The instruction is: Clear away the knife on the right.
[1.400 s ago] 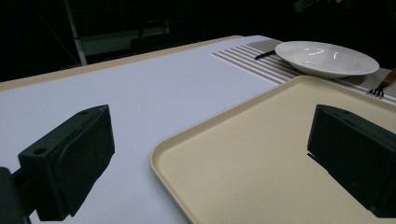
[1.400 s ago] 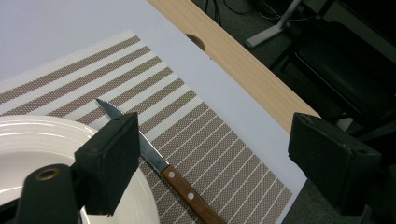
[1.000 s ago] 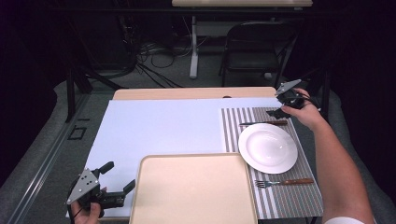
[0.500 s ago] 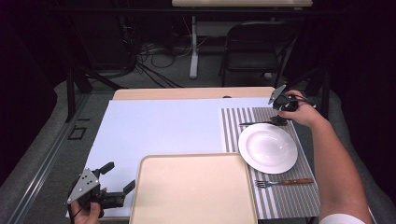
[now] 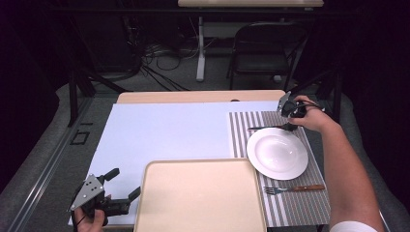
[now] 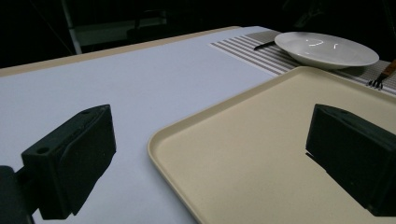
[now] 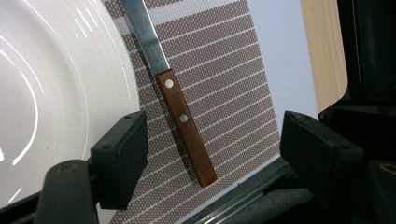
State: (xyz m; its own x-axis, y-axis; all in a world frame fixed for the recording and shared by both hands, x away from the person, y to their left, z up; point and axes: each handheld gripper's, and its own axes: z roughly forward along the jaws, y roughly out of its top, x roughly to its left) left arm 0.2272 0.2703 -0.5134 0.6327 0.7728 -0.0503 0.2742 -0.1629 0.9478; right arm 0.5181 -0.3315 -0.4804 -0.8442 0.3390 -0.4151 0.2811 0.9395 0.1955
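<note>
Between the right hand-held gripper's (image 7: 212, 144) spread jaws lies a wooden-handled knife (image 7: 180, 112).

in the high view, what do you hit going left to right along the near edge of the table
left gripper → tray → fork → the person's right forearm

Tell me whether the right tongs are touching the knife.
Apart. The right gripper view shows the right tongs open, striped placemat visible on both sides between the jaws and the knife.
</note>
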